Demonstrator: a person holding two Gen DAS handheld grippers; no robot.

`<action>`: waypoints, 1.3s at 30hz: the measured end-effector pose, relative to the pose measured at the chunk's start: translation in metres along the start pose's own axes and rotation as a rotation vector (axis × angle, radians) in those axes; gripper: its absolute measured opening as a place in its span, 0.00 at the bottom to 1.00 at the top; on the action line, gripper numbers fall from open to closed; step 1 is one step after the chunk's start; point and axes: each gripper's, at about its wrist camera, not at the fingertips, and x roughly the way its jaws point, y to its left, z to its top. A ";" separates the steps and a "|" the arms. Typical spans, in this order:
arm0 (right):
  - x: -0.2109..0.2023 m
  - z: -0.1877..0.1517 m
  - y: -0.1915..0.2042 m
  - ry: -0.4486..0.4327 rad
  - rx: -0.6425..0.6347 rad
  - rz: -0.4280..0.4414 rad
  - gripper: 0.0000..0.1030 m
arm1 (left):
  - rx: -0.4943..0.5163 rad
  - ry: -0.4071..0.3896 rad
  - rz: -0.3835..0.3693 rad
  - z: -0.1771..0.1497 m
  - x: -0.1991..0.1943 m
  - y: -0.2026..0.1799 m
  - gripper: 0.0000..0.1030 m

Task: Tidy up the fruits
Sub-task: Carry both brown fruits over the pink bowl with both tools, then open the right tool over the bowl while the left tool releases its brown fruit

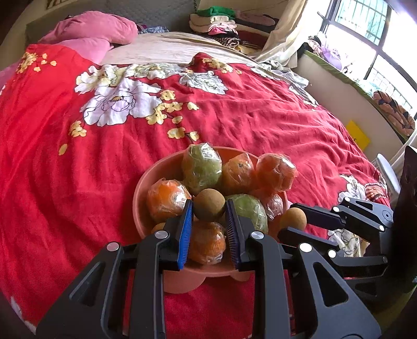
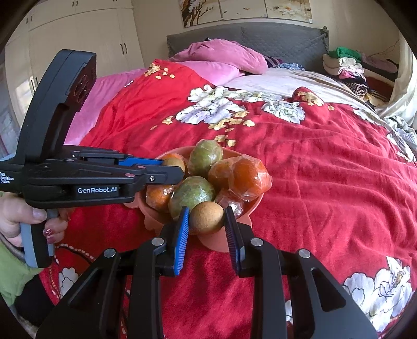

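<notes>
A salmon-pink bowl stands on the red bedspread, piled with plastic-wrapped oranges and wrapped green fruits. My left gripper is shut on a small round brown fruit just above the pile. From the right wrist it enters from the left as the left gripper, over the bowl's far-left side. My right gripper is shut on a second brown fruit at the bowl's near rim. The left wrist view shows this right gripper beside the bowl's right edge.
The red floral bedspread spreads all round the bowl. Pink pillows lie by the grey headboard. Folded clothes are stacked at the far corner. A window is on the right. A person's hand grips the left handle.
</notes>
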 end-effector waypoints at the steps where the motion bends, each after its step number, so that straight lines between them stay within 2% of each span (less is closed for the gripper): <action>1: 0.001 0.000 0.000 0.001 -0.001 -0.001 0.26 | 0.000 -0.002 0.001 0.000 0.001 0.000 0.17; 25: 0.011 -0.002 0.008 -0.002 -0.058 -0.047 0.26 | -0.003 -0.026 -0.030 0.002 0.006 0.005 0.17; 28: 0.010 -0.002 0.008 -0.003 -0.061 -0.047 0.31 | -0.002 -0.025 -0.029 0.002 0.006 0.005 0.17; 32: 0.007 -0.002 0.008 -0.009 -0.060 -0.048 0.32 | -0.002 -0.025 -0.029 0.001 0.006 0.006 0.17; 39: 0.002 -0.003 0.006 -0.018 -0.043 -0.048 0.41 | -0.004 -0.025 -0.030 0.001 0.006 0.006 0.17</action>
